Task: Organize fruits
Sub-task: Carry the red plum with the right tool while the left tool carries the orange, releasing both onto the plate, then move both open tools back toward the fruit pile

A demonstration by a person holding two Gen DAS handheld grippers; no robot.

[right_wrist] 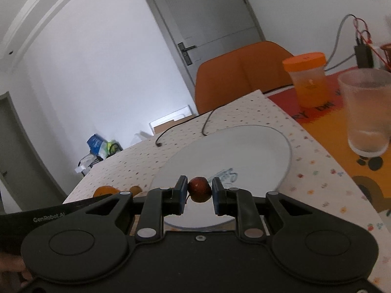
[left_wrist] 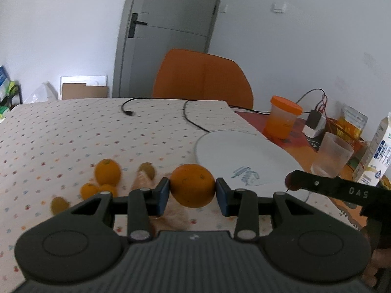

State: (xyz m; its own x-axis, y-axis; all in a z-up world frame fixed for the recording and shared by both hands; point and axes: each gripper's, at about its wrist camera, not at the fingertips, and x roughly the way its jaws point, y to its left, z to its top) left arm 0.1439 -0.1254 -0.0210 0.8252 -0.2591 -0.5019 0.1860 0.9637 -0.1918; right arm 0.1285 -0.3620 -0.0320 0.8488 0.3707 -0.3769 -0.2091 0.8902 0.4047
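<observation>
The white plate (left_wrist: 246, 156) lies on a dotted tablecloth (left_wrist: 73, 131), and everything else can be placed against it. The left gripper (left_wrist: 192, 189) is closed on a large orange (left_wrist: 192, 186), its two blue pads pressing the fruit's opposite sides; the orange hangs just off the plate's near left rim, above the cloth rather than over the plate itself. The right gripper (right_wrist: 200, 190) is clamped narrowly on a small dark red fruit (right_wrist: 199, 189), perhaps a cherry or small plum, held over the near part of the plate (right_wrist: 244, 146), close to the blue marking printed on it. In the left wrist view that gripper's black body (left_wrist: 342, 190) crosses the plate's near right edge. Well to the left of the plate, loose fruit rests on the cloth: three smaller oranges (left_wrist: 107, 172) bunched together, touching or nearly so, and two brownish kiwis (left_wrist: 147, 169), one between the oranges and the plate, the other (left_wrist: 59, 205) at the far left of the group. Beyond the plate a black cable (left_wrist: 193, 119) trails across the cloth. To the plate's right, off the dotted cloth, stand an orange-lidded jar (left_wrist: 282, 117), a clear plastic cup (left_wrist: 332, 155) and a milk carton (left_wrist: 376, 151). An orange chair (left_wrist: 202, 78) stands behind the table, past the plate's far side.
</observation>
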